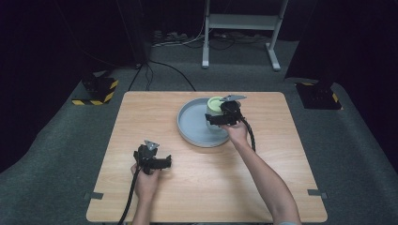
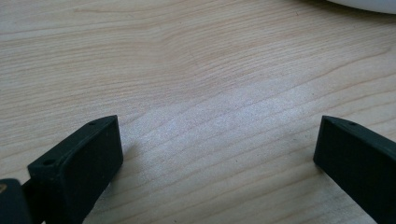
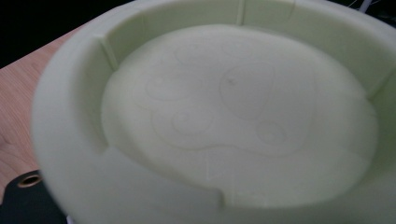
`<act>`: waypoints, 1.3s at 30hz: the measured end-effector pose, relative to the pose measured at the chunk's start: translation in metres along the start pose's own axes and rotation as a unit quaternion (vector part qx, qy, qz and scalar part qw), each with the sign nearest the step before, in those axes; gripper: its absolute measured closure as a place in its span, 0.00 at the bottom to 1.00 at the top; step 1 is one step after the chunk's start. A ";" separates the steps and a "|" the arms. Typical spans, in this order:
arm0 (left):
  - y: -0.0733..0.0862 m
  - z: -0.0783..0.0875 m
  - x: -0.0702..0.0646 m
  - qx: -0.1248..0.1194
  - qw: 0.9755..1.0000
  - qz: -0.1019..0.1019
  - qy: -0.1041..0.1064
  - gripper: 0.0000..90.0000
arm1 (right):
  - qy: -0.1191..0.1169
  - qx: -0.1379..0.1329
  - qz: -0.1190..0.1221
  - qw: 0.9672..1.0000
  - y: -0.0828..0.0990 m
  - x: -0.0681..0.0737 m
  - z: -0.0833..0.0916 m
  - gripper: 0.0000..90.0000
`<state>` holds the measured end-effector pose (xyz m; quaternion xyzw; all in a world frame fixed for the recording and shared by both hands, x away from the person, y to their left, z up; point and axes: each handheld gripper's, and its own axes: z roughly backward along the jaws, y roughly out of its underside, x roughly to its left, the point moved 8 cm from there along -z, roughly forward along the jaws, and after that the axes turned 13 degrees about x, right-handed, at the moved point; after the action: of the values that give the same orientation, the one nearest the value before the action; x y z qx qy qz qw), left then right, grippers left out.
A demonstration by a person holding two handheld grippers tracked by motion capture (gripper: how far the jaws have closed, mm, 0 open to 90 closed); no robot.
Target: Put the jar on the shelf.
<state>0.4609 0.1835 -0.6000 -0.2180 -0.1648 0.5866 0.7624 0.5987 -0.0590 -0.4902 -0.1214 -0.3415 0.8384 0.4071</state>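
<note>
Pale green cup (image 1: 214, 105) gripped by right gripper (image 1: 219, 118) over grey tray (image 1: 192, 127); left gripper (image 1: 162, 162) open, near left.

The high view looks forward and down from above the near edge of the table (image 1: 206, 187), far enough back to take in all four edges and the floor beyond. The left gripper view sits low and close over bare wood near the near left corner, its fingers (image 2: 79, 172) rising at the bottom. The right gripper view looks down, very close, into the pale green cup (image 3: 233, 116), which the high view shows in the grey tray (image 1: 187, 126) toward the far edge.
</note>
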 end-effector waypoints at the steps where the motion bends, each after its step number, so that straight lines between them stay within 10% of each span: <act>1: 0.000 0.000 0.000 0.000 1.000 0.000 0.000 0.02 | 0.000 0.000 0.000 1.000 0.000 0.000 0.000 0.12; 39: 0.000 0.000 0.000 0.000 1.000 0.000 -0.001 0.01 | 0.022 0.011 0.004 1.000 0.009 -0.003 -0.022 0.12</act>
<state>0.4610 0.1834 -0.6000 -0.2173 -0.1650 0.5871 0.7622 0.6059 -0.0548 -0.5122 -0.1373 -0.3229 0.8407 0.4124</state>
